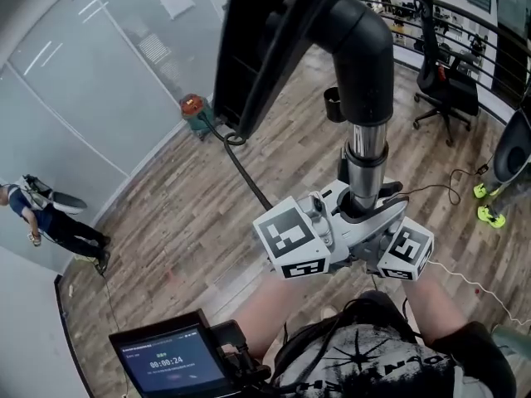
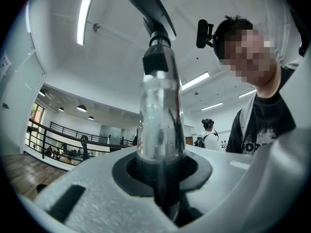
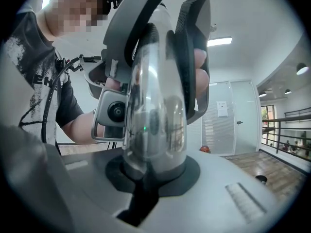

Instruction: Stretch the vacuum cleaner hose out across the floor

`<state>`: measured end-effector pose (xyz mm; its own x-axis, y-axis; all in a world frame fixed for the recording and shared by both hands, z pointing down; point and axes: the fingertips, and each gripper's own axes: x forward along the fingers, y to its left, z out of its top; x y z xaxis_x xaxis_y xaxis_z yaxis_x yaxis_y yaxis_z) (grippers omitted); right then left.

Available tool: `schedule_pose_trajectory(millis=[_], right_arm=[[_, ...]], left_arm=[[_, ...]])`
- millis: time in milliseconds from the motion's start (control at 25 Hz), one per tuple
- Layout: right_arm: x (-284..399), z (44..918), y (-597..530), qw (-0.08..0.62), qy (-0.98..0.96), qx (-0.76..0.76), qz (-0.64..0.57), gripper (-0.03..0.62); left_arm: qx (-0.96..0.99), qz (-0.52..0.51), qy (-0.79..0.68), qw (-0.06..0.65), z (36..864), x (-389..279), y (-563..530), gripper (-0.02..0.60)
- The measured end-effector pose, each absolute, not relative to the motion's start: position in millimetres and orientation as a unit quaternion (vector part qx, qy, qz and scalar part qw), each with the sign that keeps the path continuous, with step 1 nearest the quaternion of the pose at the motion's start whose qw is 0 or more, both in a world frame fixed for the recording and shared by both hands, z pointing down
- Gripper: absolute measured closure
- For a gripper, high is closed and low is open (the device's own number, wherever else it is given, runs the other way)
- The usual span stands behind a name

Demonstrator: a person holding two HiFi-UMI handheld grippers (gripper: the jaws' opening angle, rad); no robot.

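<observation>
We have both tools closed on the vacuum's metal tube point(image 1: 366, 160), the left tool point(image 2: 163, 178) and the right tool point(image 3: 150, 176) each gripping it upright, near us. The hose point(image 1: 247, 175) lies along the floor point(image 1: 166, 222), running far and left to the vacuum cleaner point(image 1: 196, 112). If we pull once the hose draws taut, the cleaner could roll or tip. The smooth tube might also slide through our grip.

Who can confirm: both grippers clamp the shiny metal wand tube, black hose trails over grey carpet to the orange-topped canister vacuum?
Not carpet: the head view shows brown wood-plank floor. Rest holds: left gripper and right gripper clamp the shiny metal wand tube; black hose trails to the orange-topped canister vacuum.
</observation>
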<state>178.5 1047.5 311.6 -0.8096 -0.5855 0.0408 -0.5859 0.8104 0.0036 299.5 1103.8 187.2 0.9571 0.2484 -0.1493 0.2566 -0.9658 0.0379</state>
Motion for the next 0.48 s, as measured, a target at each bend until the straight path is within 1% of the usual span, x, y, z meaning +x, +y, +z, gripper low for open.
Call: schedule_pose_trajectory(millis=[240,480], right_arm=[[179.1,301.7,1048.9,0.023,-0.952,0.306,-0.014,0.545],[235.4,291.2,1107.9,0.013,-0.955,0.294,-0.023,0.545]], left_arm=[[0.989,-0.078,0.126,0.011,178.3,298.4,1108.9,0.492],[0.991,-0.07,0.112,-0.003,170.4,357.7,1167.8,0.492]])
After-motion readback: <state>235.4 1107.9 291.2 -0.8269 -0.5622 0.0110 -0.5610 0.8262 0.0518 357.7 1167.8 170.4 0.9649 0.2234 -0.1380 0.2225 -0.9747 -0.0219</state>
